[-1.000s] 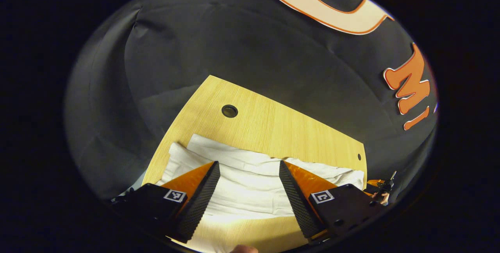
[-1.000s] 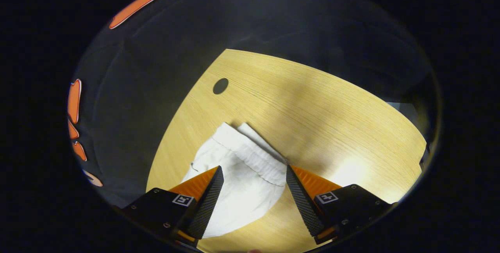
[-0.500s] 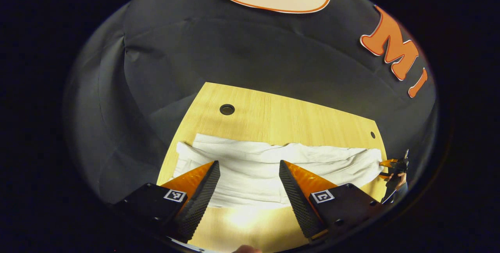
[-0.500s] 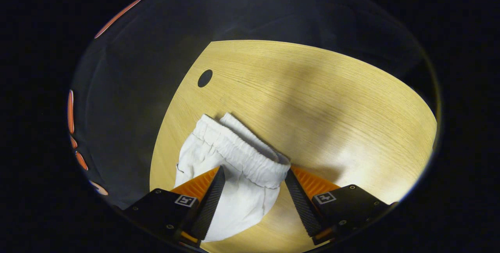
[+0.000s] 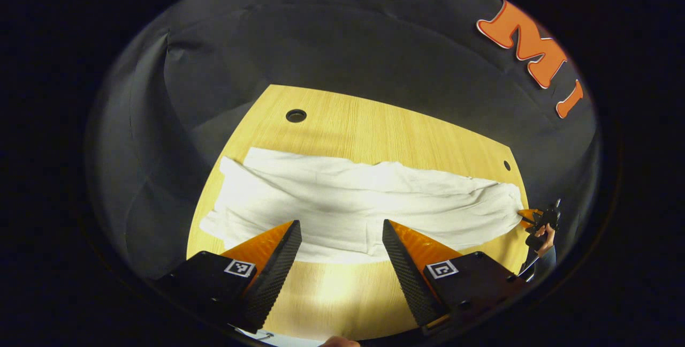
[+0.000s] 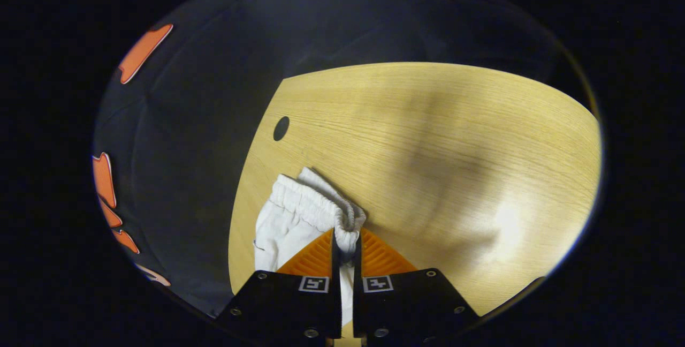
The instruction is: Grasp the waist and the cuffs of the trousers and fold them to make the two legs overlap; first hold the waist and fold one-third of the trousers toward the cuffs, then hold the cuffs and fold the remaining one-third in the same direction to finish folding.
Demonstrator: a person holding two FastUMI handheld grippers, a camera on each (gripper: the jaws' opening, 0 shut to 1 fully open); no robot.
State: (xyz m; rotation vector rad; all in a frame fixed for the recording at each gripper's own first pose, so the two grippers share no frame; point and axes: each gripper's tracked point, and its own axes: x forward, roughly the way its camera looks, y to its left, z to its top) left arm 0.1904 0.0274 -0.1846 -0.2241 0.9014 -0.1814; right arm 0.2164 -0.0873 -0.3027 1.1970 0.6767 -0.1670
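- The white trousers (image 5: 353, 205) lie lengthwise across the wooden table (image 5: 374, 133), stretched from the cuffs at the left of the left gripper view to the waist at its far right. More of the garment shows here than half a second ago, which suggests this camera has drawn back and risen a little.
- The cuffs (image 5: 225, 213) rest flat near the table's left edge, with a round cable hole (image 5: 296, 115) in the tabletop beyond them.
- The left gripper (image 5: 341, 229) hangs over the near edge of the legs with its jaws spread wide, as they were a second ago, gripping nothing; it has yet to go to the cuffs.
- At the far right of that view, the right gripper (image 5: 527, 216) and the hand (image 5: 546, 234) holding it sit at the waist end.
- In the right gripper view the change is plain: the right gripper (image 6: 346, 240), whose jaws stood wide around the cloth half a second ago, has now closed to a narrow slit and pinches the elastic waistband (image 6: 316, 202), which bunches up between the fingers.
- My reading: the waist is now secured, so the first step is half prepared. The cuffs must be grasped next before the legs can be laid over one another.
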